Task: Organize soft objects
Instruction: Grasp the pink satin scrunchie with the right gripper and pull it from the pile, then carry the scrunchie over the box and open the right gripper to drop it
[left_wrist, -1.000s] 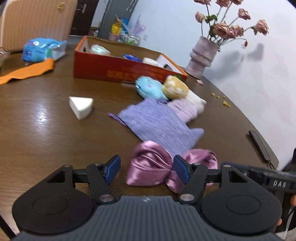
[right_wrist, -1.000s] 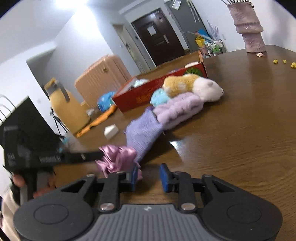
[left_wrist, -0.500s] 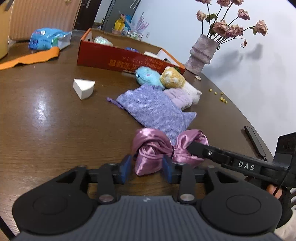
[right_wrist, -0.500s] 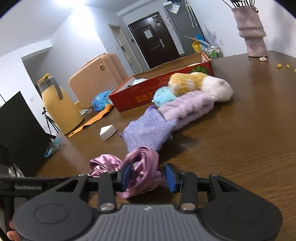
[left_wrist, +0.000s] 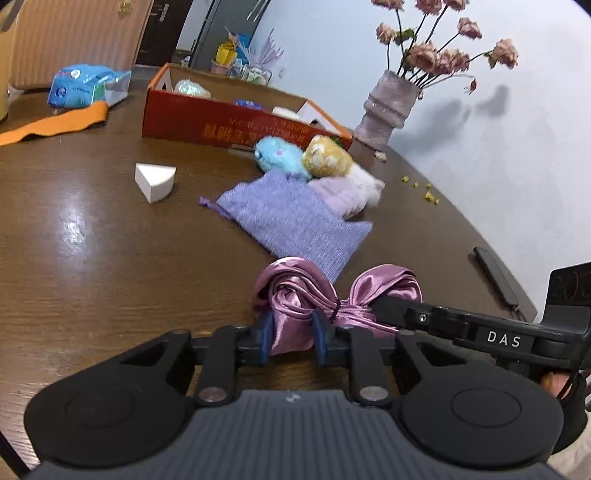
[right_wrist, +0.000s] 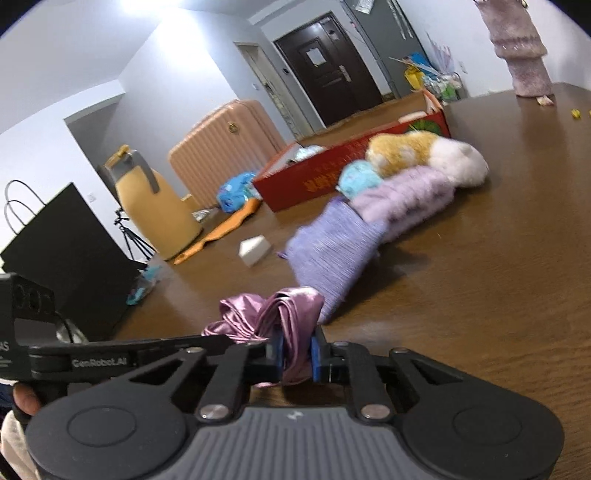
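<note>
A pink satin bow (left_wrist: 295, 291) lies on the brown table near its front edge. My left gripper (left_wrist: 293, 334) is closing, its blue pads pressed on the bow's left loop. My right gripper (right_wrist: 295, 352) is closing too, its pads squeezing the other loop (right_wrist: 291, 321); it reaches in from the right (left_wrist: 384, 308) in the left wrist view. Beyond the bow lie a purple knitted pouch (left_wrist: 291, 218), a lilac fluffy piece (left_wrist: 340, 192), a blue plush (left_wrist: 277, 157) and a yellow-and-white plush (left_wrist: 328, 158). A red cardboard box (left_wrist: 229, 125) stands behind them.
A white wedge sponge (left_wrist: 153, 181) sits left of the pouch. An orange cloth (left_wrist: 55, 123) and a blue packet (left_wrist: 81, 86) lie at the far left. A vase of dried roses (left_wrist: 388, 110) stands at the back right, a black remote (left_wrist: 496, 277) near the right edge.
Both grippers have closed from open onto the satin bow, one on each loop. The left gripper has moved forward over the bow, and the right one has come in beside it.
</note>
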